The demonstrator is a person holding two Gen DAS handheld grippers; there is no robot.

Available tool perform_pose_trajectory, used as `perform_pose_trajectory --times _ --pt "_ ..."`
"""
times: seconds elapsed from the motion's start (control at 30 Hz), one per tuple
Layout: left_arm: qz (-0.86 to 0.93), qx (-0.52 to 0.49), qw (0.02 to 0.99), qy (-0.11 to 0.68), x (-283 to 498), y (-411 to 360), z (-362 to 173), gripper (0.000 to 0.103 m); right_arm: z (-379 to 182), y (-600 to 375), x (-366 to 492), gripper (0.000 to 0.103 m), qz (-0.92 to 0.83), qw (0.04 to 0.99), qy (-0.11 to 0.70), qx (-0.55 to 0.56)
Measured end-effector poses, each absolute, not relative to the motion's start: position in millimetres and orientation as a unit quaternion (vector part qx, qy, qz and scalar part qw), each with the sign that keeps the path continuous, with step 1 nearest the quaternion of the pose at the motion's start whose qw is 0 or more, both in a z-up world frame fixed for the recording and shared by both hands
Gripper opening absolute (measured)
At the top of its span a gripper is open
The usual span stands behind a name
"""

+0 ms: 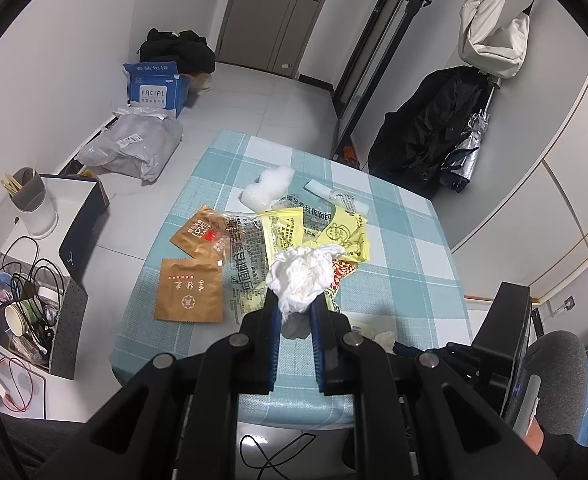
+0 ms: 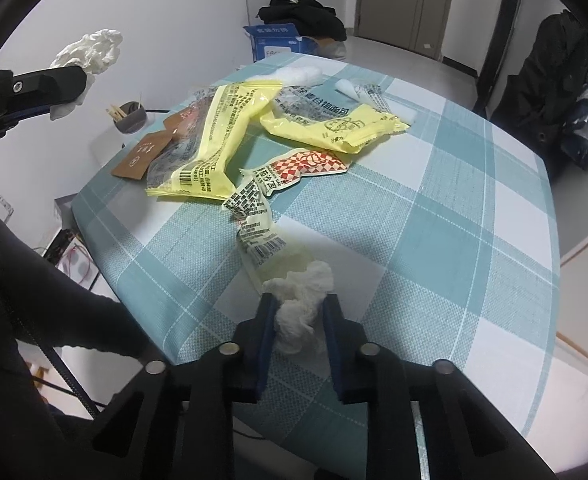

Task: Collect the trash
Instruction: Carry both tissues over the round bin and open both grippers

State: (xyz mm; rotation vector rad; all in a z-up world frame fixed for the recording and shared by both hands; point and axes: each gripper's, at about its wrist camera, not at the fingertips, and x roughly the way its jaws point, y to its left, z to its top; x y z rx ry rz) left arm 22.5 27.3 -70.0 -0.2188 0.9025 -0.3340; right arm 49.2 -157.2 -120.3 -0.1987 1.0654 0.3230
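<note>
My left gripper (image 1: 296,300) is shut on a crumpled white tissue (image 1: 300,276) and holds it above the table; it also shows in the right wrist view (image 2: 90,50) at the upper left. My right gripper (image 2: 298,304) is shut on a second crumpled tissue (image 2: 300,300) low over the checked tablecloth (image 2: 434,208). On the table lie yellow wrappers (image 2: 218,136), a red-checked wrapper (image 2: 306,164), two brown sachets (image 1: 190,290), and clear plastic (image 1: 268,190).
Left of the table stand a dark box (image 1: 82,220), a cup with sticks (image 1: 30,200) and a cluttered bin with cables (image 1: 30,304). A grey parcel bag (image 1: 134,146) and a blue carton (image 1: 156,88) lie on the floor. Coats (image 1: 434,128) hang at the right.
</note>
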Motion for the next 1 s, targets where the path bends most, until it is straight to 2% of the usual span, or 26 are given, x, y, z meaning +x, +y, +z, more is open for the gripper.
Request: perform_pose_trajectory --times 0.5,0.77,1.0 --pt "-0.155 -0.083 0.886 0.429 25 12 -68 0.01 -98 -171 43 0.015 0.155 0.855 0.488 -0.079" --pt "-0.172 -0.059 0.89 0.418 19 -23 -55 0.01 -68 -203 33 0.014 0.153 0.875 0.458 -0.036" --pt "-0.197 -0.049 0.889 0.41 23 -57 -36 0.01 -19 -240 30 0.014 0.15 0.899 0.411 -0.012"
